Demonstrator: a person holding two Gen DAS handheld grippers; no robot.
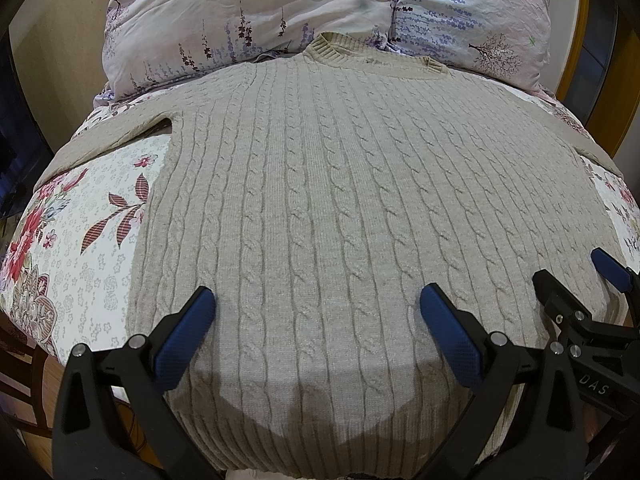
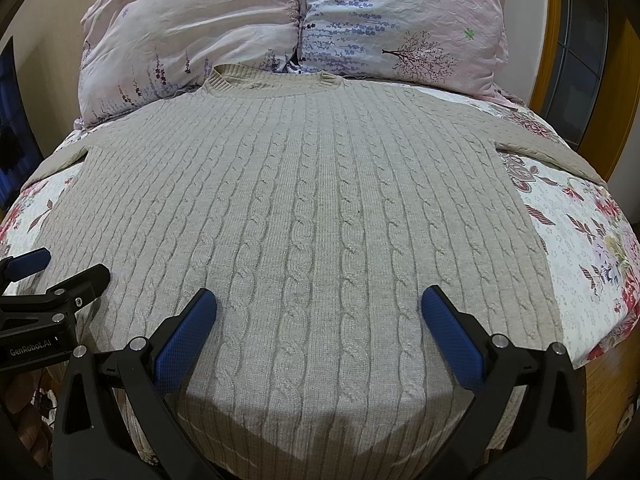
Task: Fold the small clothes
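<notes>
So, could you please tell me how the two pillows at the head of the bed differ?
The left pillow is mostly plain pale pink, with dark flower sprigs along its lower edge; the right pillow carries rows of lavender sprigs and a bare tree. The sweater collar lies mainly against the left one. Both are crumpled, side by side and touching.

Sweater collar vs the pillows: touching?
Touching. In the right wrist view the sweater collar overlaps the lower edge of the pillows, no bedspread visible between them.
</notes>
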